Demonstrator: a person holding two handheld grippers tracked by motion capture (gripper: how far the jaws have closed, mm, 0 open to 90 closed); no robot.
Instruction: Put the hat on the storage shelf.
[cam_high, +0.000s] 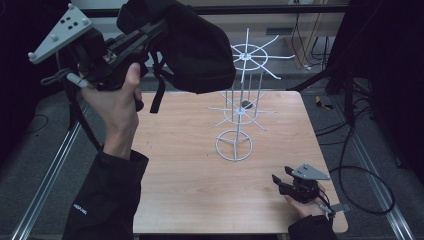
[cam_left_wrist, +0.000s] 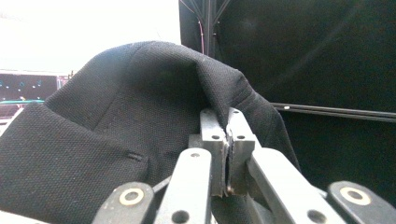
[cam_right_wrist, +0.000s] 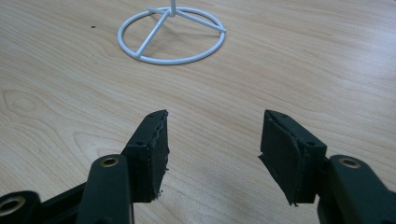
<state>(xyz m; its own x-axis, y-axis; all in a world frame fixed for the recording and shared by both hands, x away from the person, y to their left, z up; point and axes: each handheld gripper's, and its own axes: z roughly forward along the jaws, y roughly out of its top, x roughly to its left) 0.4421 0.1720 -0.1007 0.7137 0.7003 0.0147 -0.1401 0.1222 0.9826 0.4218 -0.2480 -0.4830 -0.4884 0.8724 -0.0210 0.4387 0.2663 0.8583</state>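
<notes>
my left gripper (cam_high: 131, 42) pinches the black cap (cam_high: 192, 47) up left of the white wire rack (cam_high: 243, 57); right gripper (cam_high: 281, 181) rests open, empty.

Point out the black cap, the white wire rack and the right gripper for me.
black cap (cam_high: 197, 47), high view, on its crown.
white wire rack (cam_high: 234, 145), high view, on its base ring.
right gripper (cam_right_wrist: 212, 140), right gripper view, between its open jaws.

Black sleeves (cam_high: 107, 200), small white print near the cuff; black grippers, grey three-cornered plates (cam_high: 61, 31), screwed fingers (cam_right_wrist: 152, 151).
</notes>
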